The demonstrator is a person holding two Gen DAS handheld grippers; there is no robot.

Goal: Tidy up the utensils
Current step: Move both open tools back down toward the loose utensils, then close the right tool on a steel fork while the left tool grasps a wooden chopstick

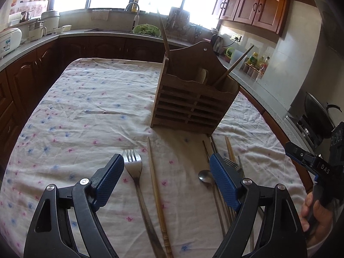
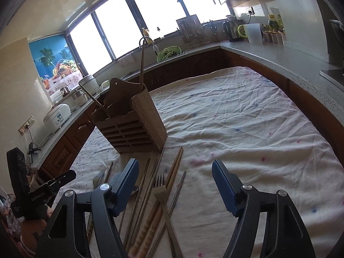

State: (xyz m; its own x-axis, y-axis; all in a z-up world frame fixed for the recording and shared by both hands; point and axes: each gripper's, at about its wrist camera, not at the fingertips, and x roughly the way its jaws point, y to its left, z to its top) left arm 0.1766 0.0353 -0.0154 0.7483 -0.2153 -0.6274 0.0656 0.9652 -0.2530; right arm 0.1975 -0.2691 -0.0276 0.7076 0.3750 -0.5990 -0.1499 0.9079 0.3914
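Utensils lie loose on the cloth (image 1: 86, 99) in front of the wooden caddy (image 1: 193, 105), which stands upright on the table with two wooden handles sticking out of its top. In the left wrist view a fork (image 1: 134, 167) and a wooden chopstick (image 1: 155, 185) lie side by side between the fingers of the left gripper (image 1: 166, 179), whose jaws are wide apart and hold nothing. A spoon (image 1: 205, 177) lies just beside the blue pad (image 1: 223, 185) on that view's right side, and its handle runs under the pad. That same pad hides most of a second fork (image 1: 231, 163) and the metal chopsticks (image 1: 209, 150) behind it. The lower ends of all these pieces are cut off by the frame edge.

In the right wrist view the right gripper (image 2: 175, 185) also has its jaws wide apart and empty, hovering over a crossed heap: a fork (image 2: 160, 188) lying on top of wooden chopsticks (image 2: 175, 167) and metal ones (image 2: 148, 185). How many metal sticks there are is hard to count. What sits inside the caddy's compartments is in shadow.

Readable writing: "DAS" on the right gripper's body (image 1: 322, 167) seen from the left, and "GenRobot.AI" on the left one's body (image 2: 40, 193) seen from the right. Bottle labels on the counter (image 2: 268, 53) are too small to read.
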